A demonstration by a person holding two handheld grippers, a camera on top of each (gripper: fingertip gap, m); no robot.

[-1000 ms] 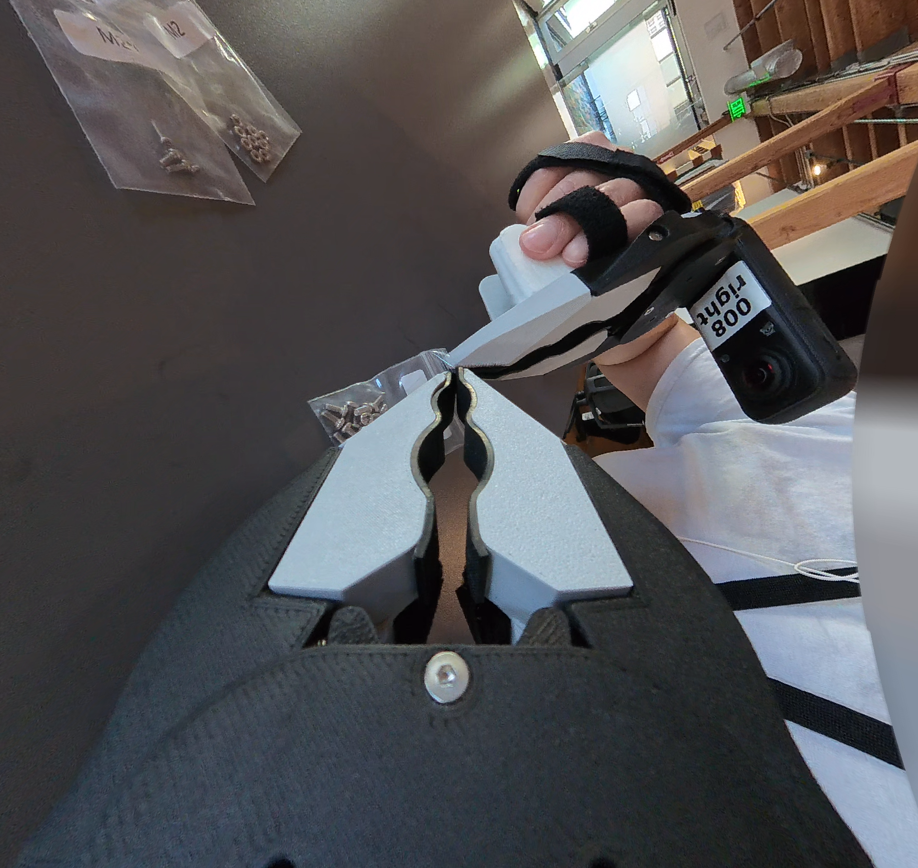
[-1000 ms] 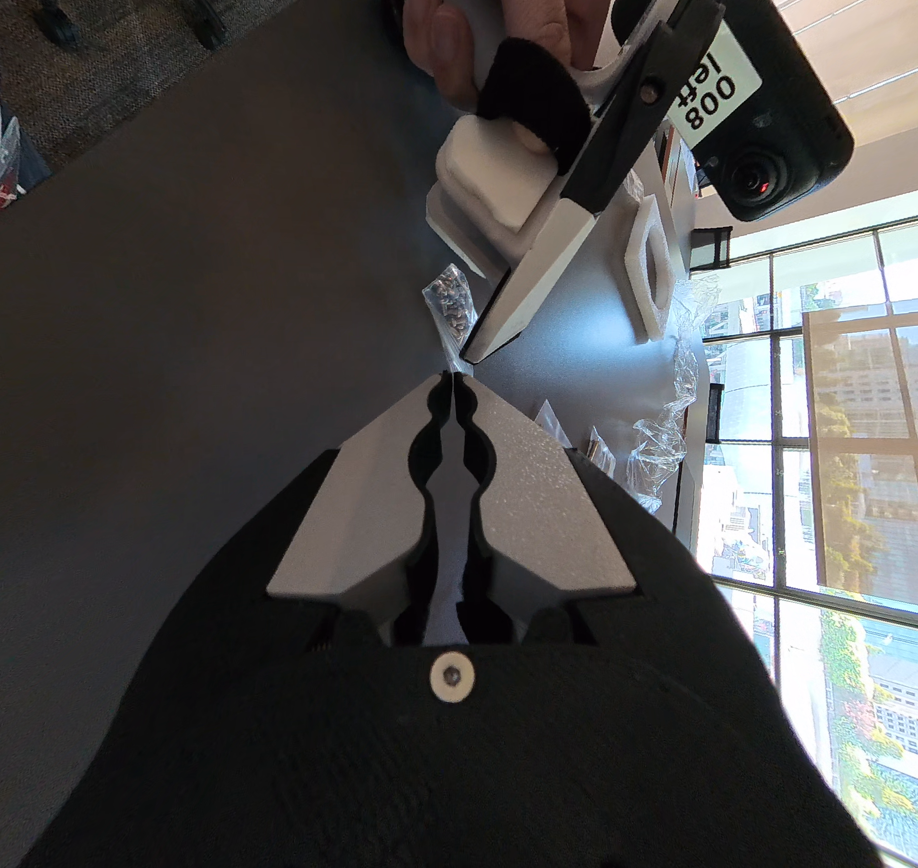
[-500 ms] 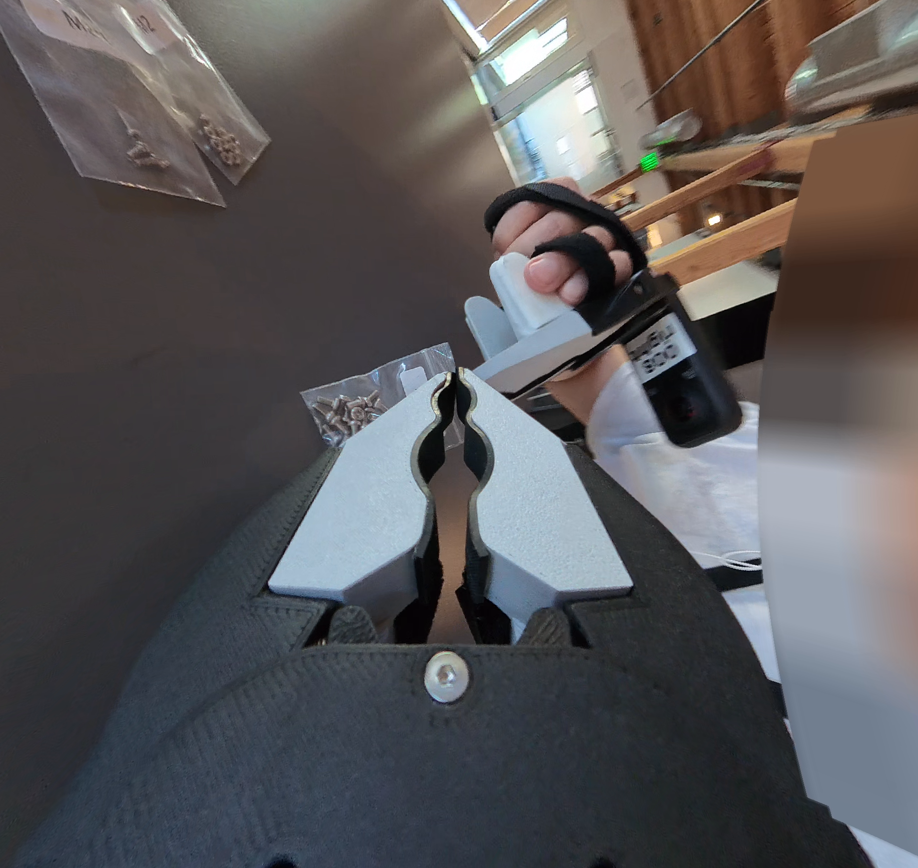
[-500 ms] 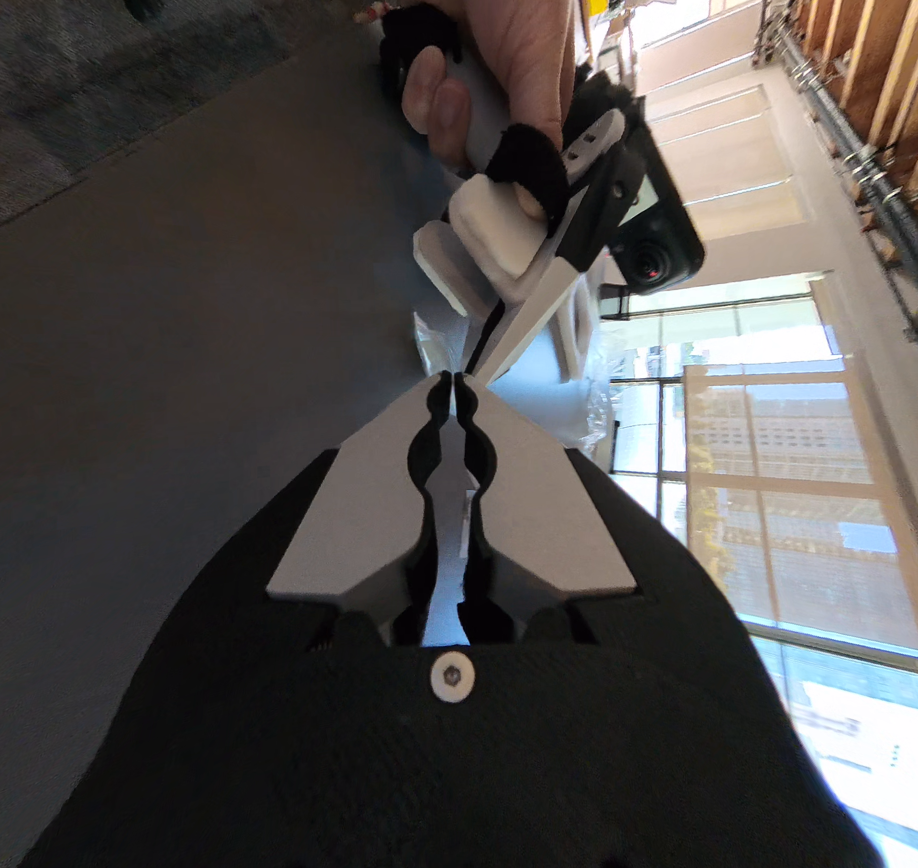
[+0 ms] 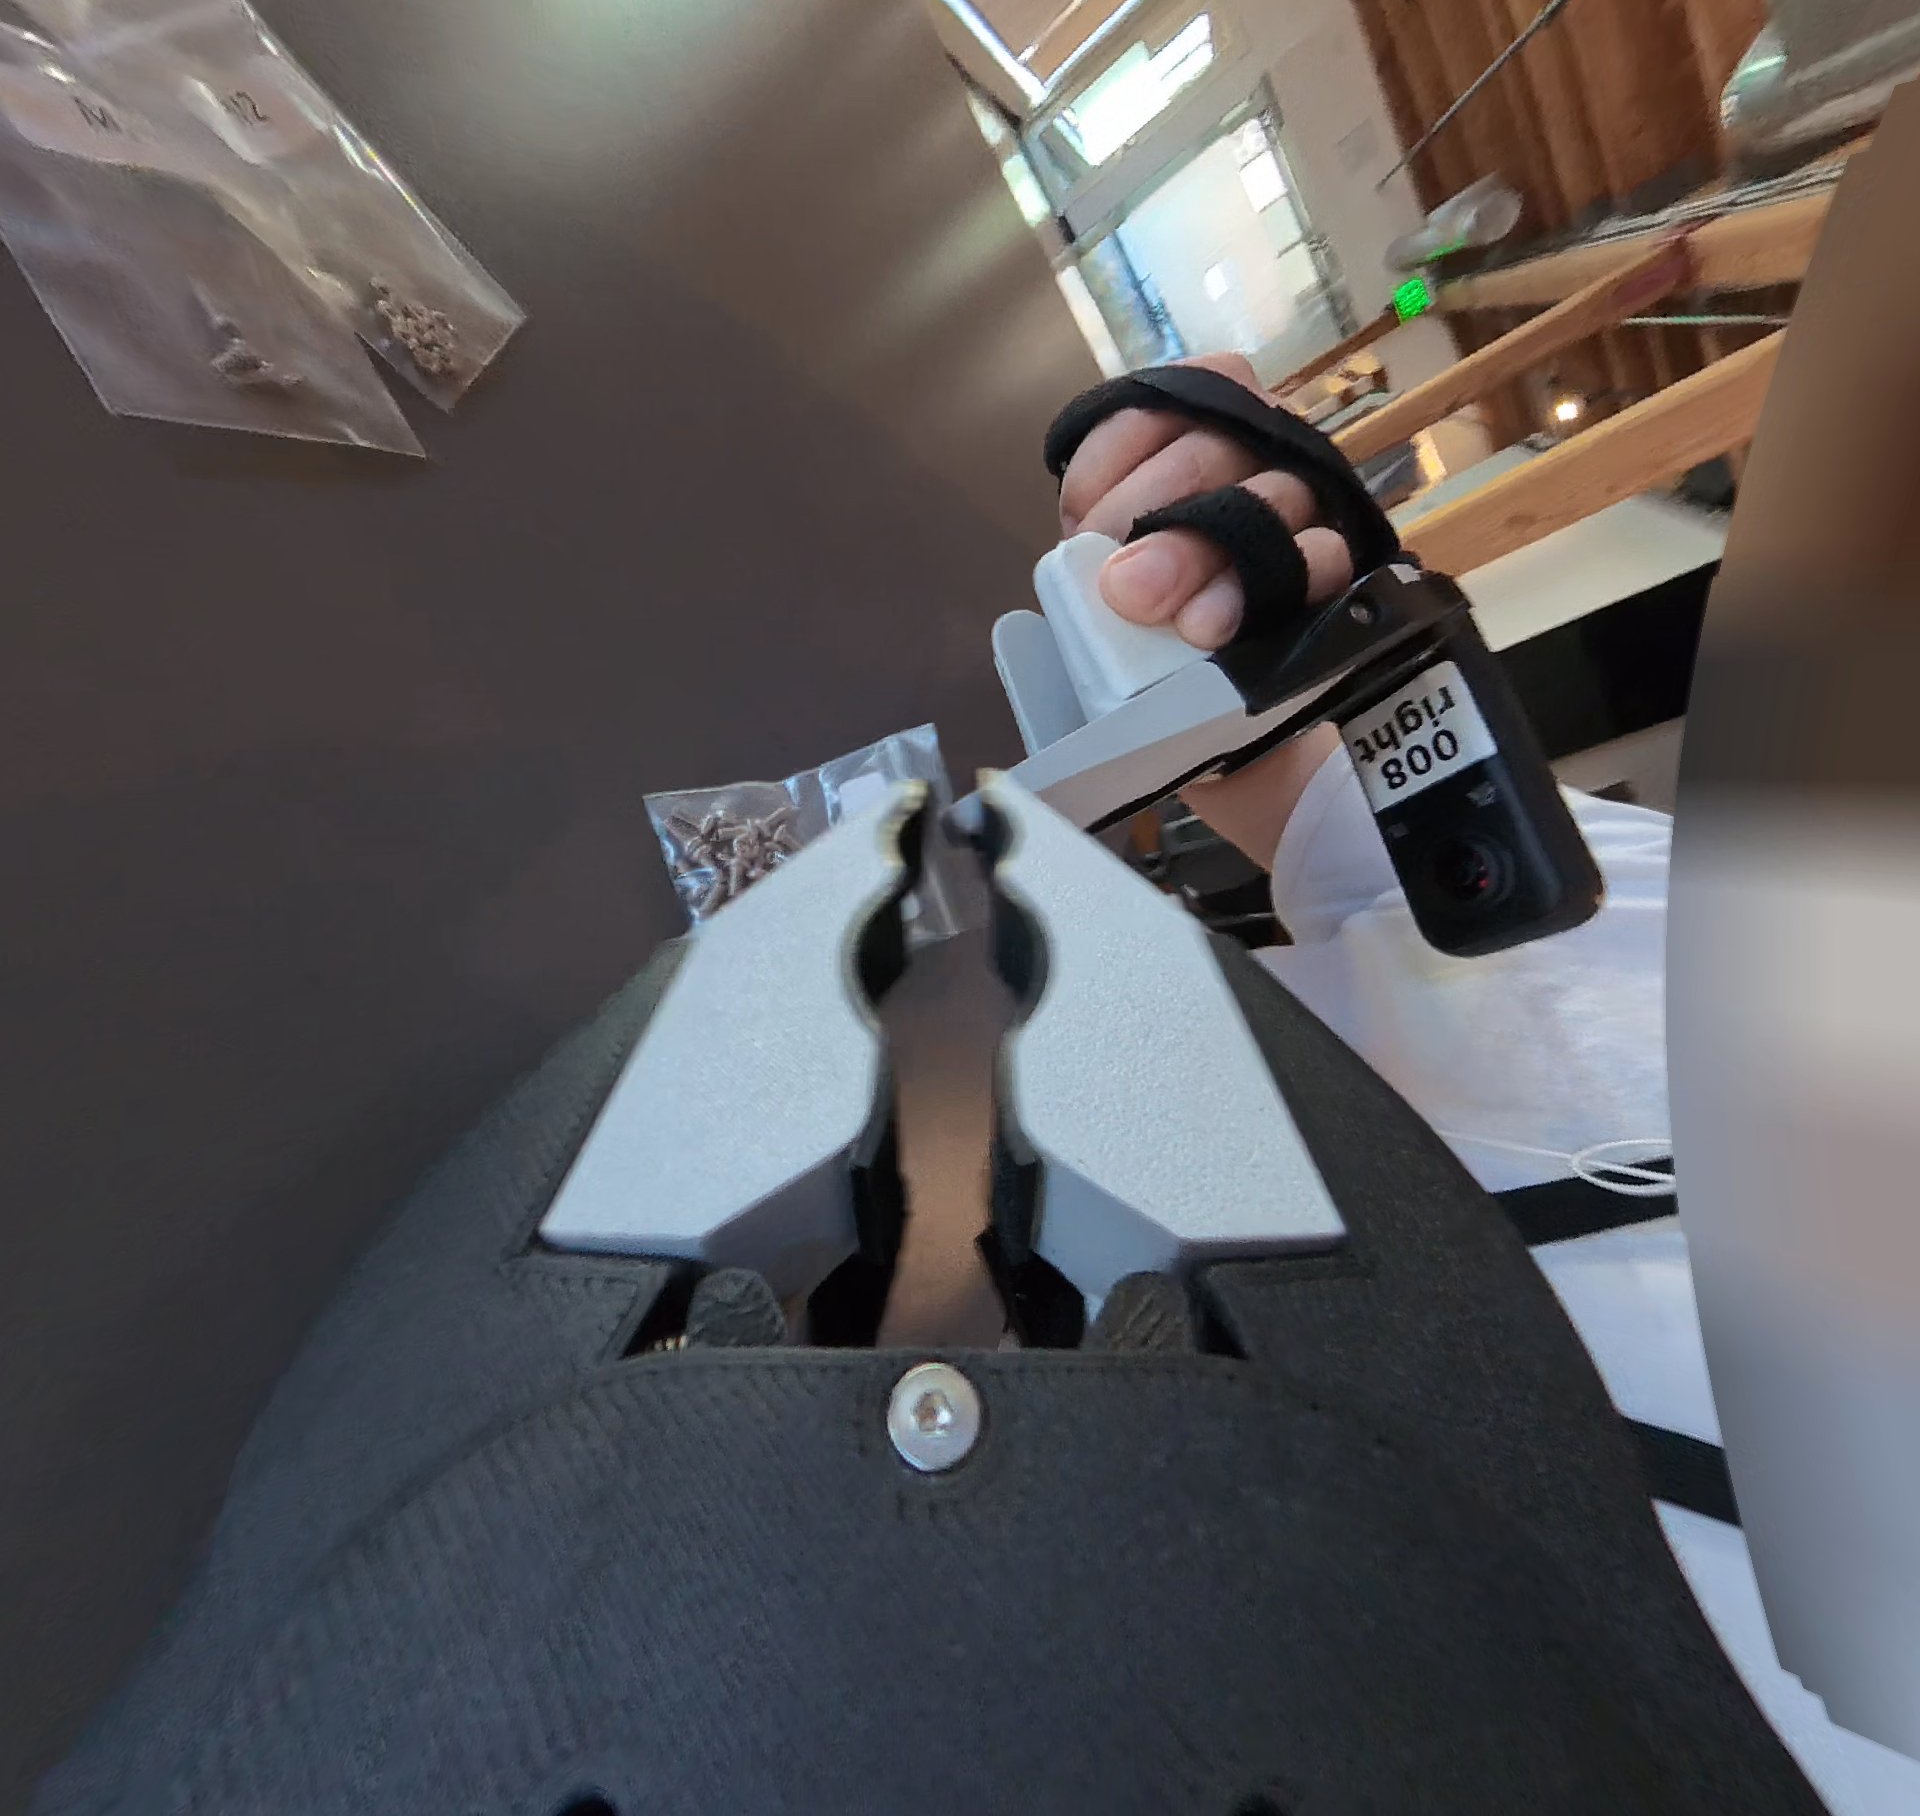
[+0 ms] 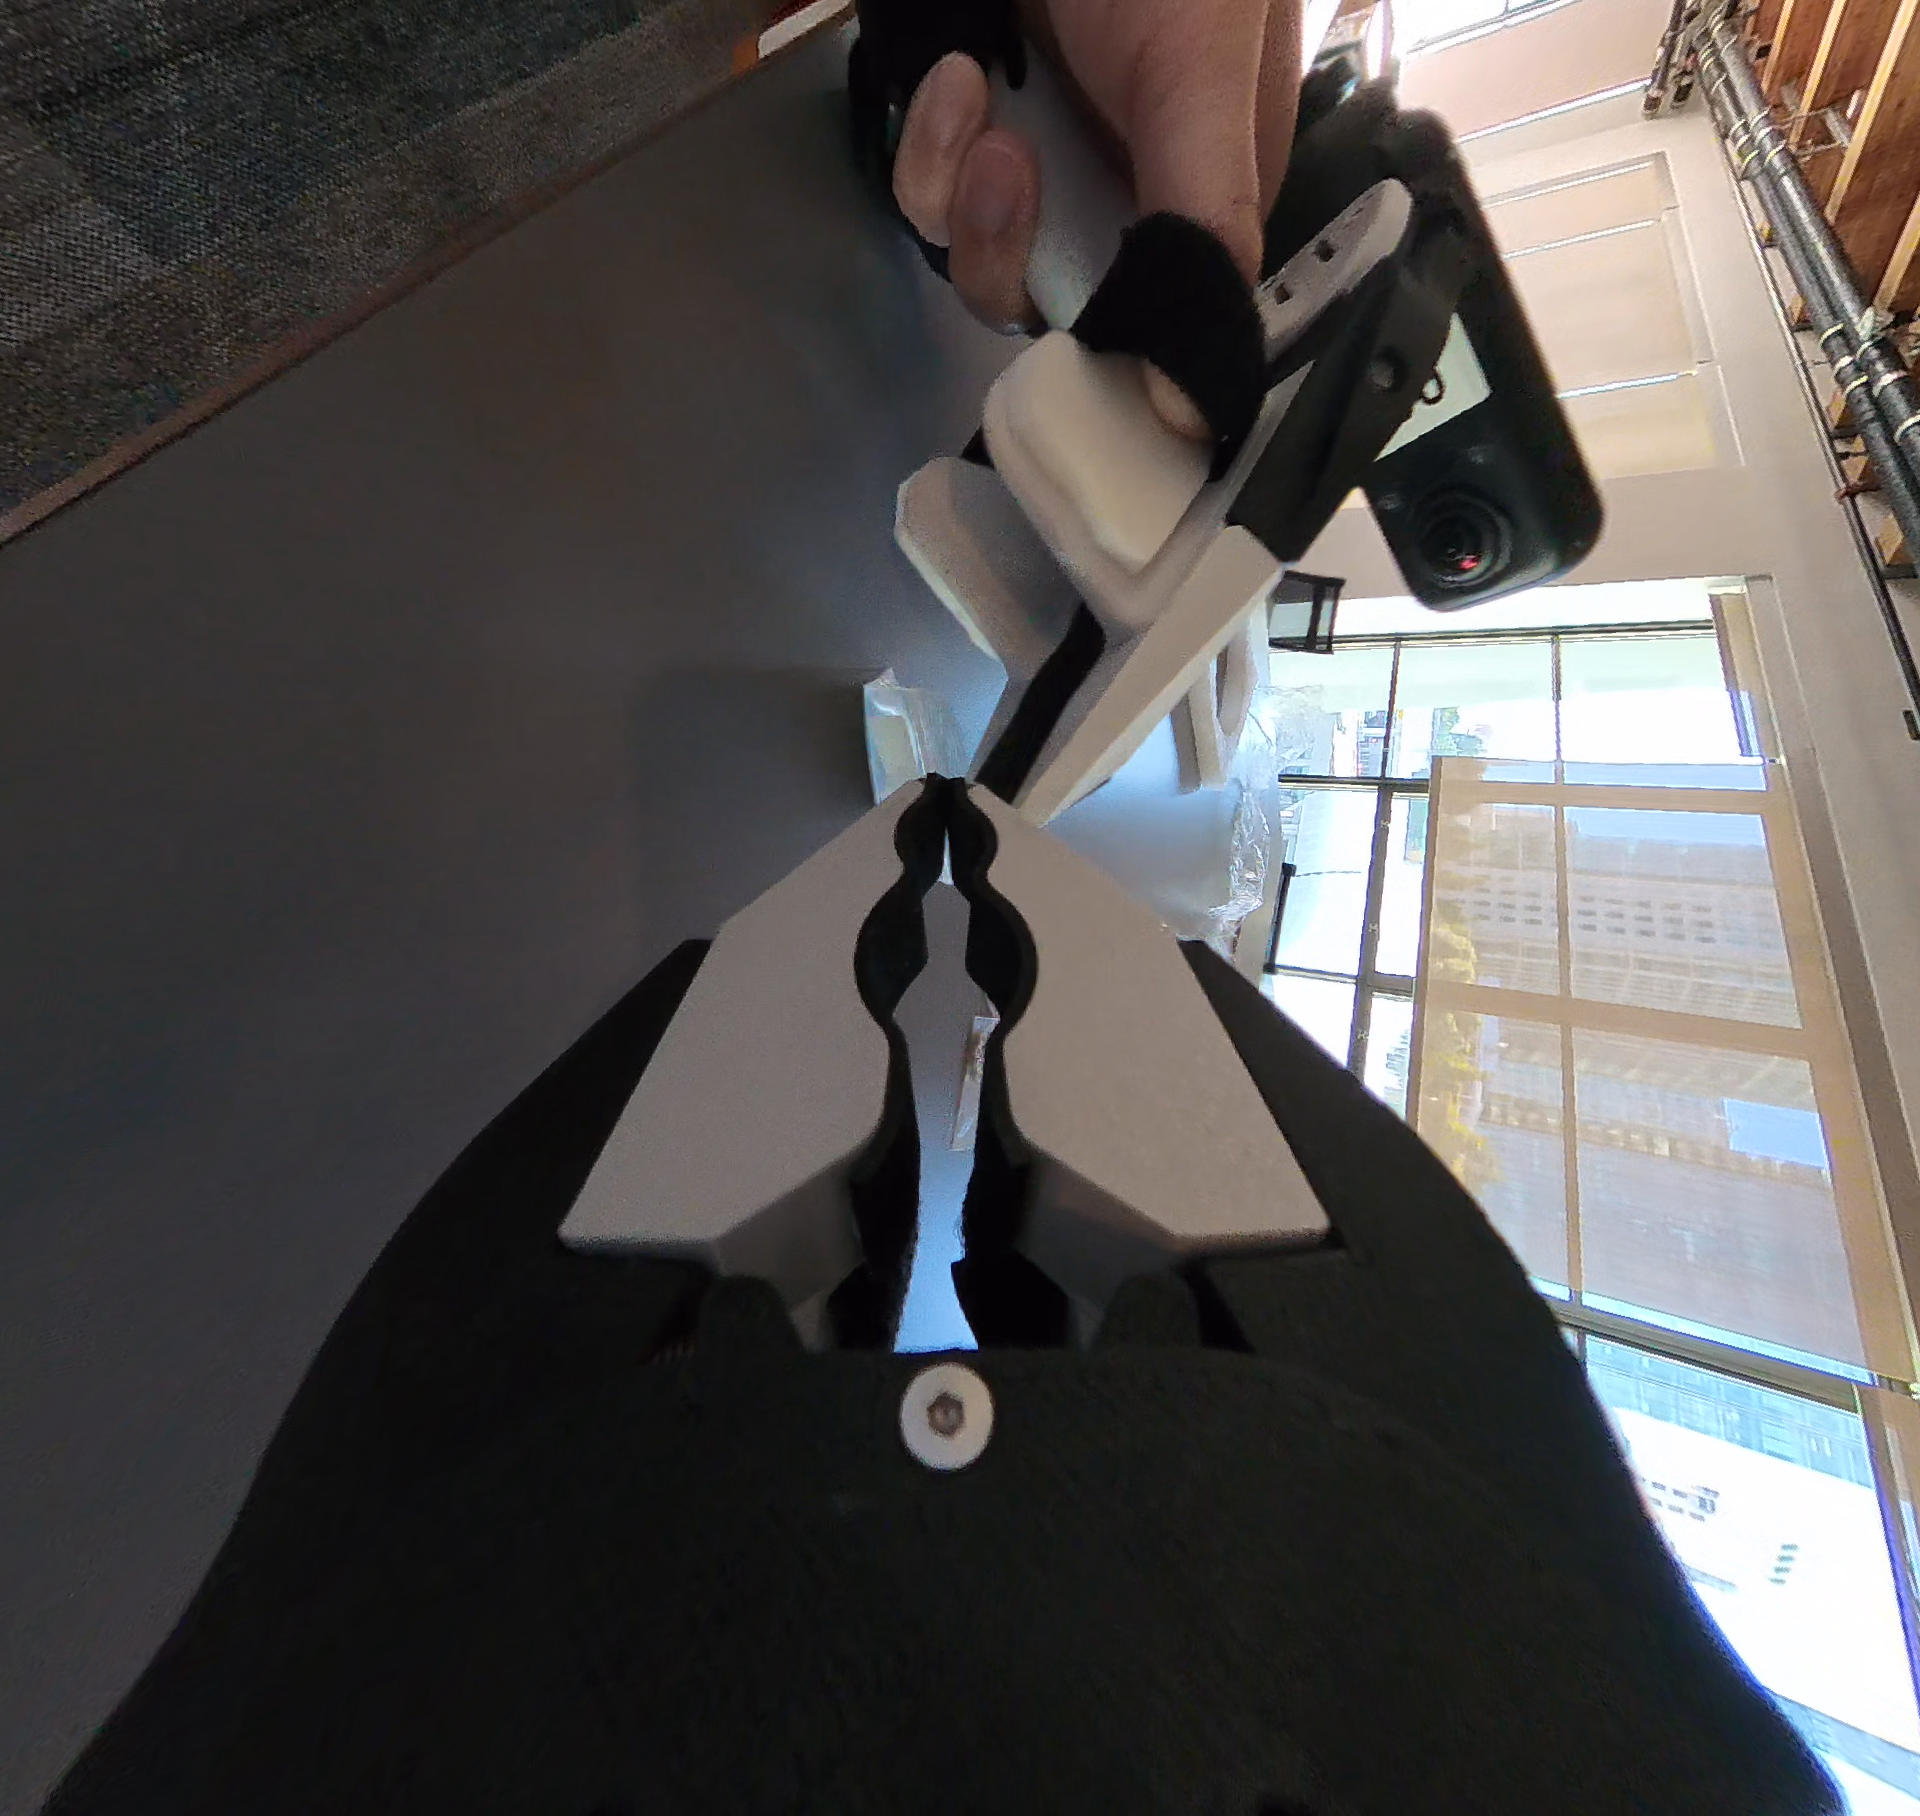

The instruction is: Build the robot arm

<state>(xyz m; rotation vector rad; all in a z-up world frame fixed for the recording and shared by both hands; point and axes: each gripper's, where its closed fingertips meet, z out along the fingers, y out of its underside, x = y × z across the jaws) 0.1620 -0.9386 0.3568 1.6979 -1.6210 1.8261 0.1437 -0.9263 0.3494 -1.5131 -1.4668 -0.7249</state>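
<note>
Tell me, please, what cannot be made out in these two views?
- Left wrist view: the right gripper tip is hidden behind the left gripper; whether it pinches the small screw bag is unclear.
- Left wrist view: two clear bags are blurred and cut by the edge; their contents are too small.
- Right wrist view: the small screw bag is mostly hidden behind the left gripper.

3 clear plastic bags of small metal hardware on the dark table (image 5: 623, 571): two flat bags (image 5: 208, 239) overlapping at far left, one small screw bag (image 5: 748, 836) by the fingertips. 2 handheld grippers: left gripper (image 5: 951, 802), right gripper (image 6: 948, 798). 2 wrist cameras, one each.
</note>
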